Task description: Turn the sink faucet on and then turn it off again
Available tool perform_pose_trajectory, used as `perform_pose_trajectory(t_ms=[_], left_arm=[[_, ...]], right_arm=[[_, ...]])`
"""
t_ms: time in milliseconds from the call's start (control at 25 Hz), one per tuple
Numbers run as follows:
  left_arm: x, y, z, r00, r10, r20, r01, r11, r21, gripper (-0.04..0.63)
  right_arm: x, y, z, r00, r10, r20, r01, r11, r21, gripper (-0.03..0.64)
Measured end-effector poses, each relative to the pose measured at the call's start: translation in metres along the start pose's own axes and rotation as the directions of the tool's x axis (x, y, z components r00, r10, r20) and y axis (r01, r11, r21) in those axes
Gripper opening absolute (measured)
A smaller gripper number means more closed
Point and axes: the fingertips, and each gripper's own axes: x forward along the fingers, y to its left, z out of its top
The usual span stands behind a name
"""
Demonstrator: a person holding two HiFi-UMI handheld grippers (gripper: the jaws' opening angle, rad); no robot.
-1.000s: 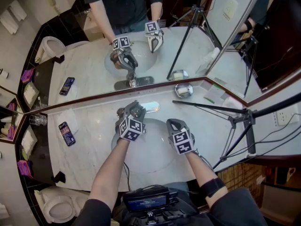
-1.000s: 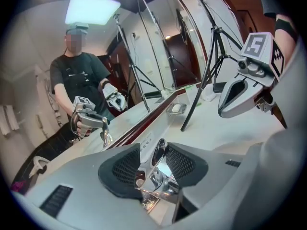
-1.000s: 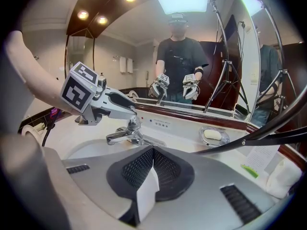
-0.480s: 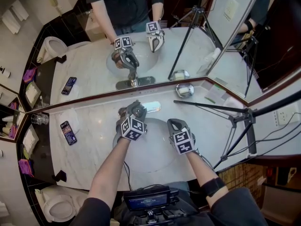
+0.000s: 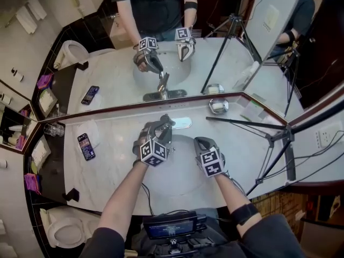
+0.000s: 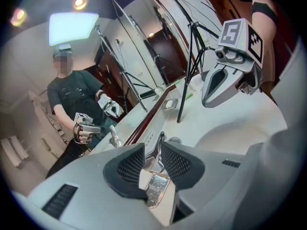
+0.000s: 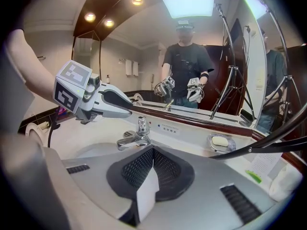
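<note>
The chrome faucet (image 7: 136, 137) stands at the back rim of the white sink basin (image 5: 183, 172). My left gripper (image 5: 164, 124) is shut on the faucet lever (image 6: 154, 153); its jaws have just been closing with the lever between the pads. In the mirror the lever's reflection stands tilted upward. No water stream is visible. My right gripper (image 5: 200, 142) hovers over the basin's right side, shut and empty, its jaws (image 7: 152, 152) pointing at the faucet. The left gripper (image 7: 112, 102) shows above the faucet in the right gripper view.
A mirror runs along the back of the marble counter (image 5: 115, 171). A soap dish (image 5: 217, 106) sits right of the faucet, a phone (image 5: 86, 146) and a glass (image 5: 54, 129) lie far left. A tripod (image 5: 271, 138) stands at the right. A toilet (image 5: 64, 233) is lower left.
The left gripper has risen slightly at the faucet, and the lever's reflection now tilts upward instead of lying flat. The right gripper has stayed in place.
</note>
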Motion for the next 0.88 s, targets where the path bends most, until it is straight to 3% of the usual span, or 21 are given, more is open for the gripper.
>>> perform_pose_trajectory(t_ms=[160,400,640,880], left_arm=[[-0.028,0.01,-0.004,0.998,0.055,0.019,-0.054,0.995,-0.087,0.011],[-0.064,0.025,-0.017,0.994,0.109,0.031,-0.098,0.964,-0.247,0.003],[-0.104,0.039,-0.034,0.988,0.146,0.049,-0.104,0.871,-0.481,0.002],[-0.136,0.036,-0.063,0.979,0.197,0.044,-0.127,0.771,-0.624,0.003]], right_arm=[[-0.002,0.011,0.009,1.0,0.015,0.015,-0.014,1.0,-0.02,0.023],[-0.004,0.023,0.023,0.999,0.027,0.034,-0.025,0.999,-0.048,0.023],[-0.009,0.027,0.032,0.999,0.024,0.043,-0.021,0.998,-0.067,0.023],[-0.012,0.03,0.036,0.999,0.024,0.045,-0.021,0.996,-0.082,0.023]])
